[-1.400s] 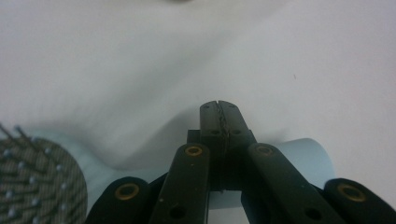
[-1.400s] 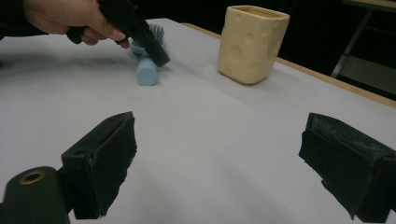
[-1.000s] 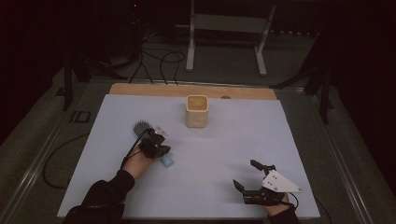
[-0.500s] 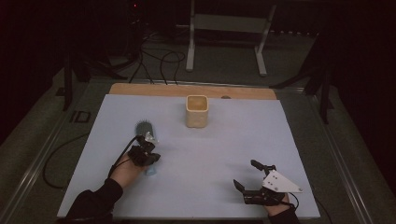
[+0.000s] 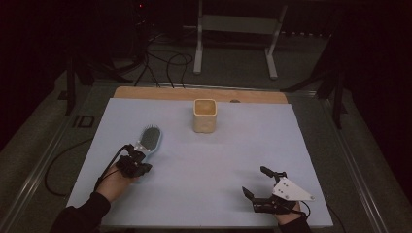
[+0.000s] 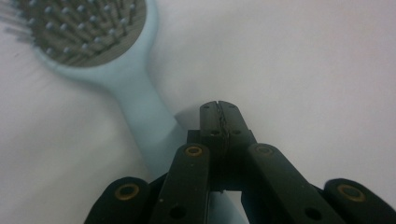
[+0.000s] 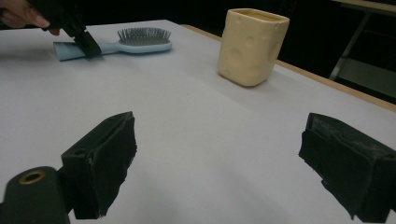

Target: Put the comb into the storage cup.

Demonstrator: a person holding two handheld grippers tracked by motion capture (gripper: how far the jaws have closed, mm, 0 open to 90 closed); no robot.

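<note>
My left gripper (image 6: 219, 109), jaws shut on nothing, nudges the hairbrush (image 6: 116, 70) handle sideways across the bench (image 5: 204, 160); my right gripper (image 7: 219, 158) waits wide open.

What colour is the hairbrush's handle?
Pale blue, same as the frame of the hairbrush; the left gripper view shows it best.

Both grippers are black. The left gripper (image 6: 219, 108) has two flat, square-tipped jaws with small screw holes near the tips, carried on jointed link bars fixed by brass-ringed rivets. A thin black cable trails from it back along the person's forearm, which wears a dark sleeve (image 5: 80, 218). The right gripper (image 7: 219, 158) has blocky jaws faced with rough, matte black pads, and a brass ring on its linkage. A pale grey three-cornered plate (image 5: 290, 190) with small dark holes sits on top of it.
</note>
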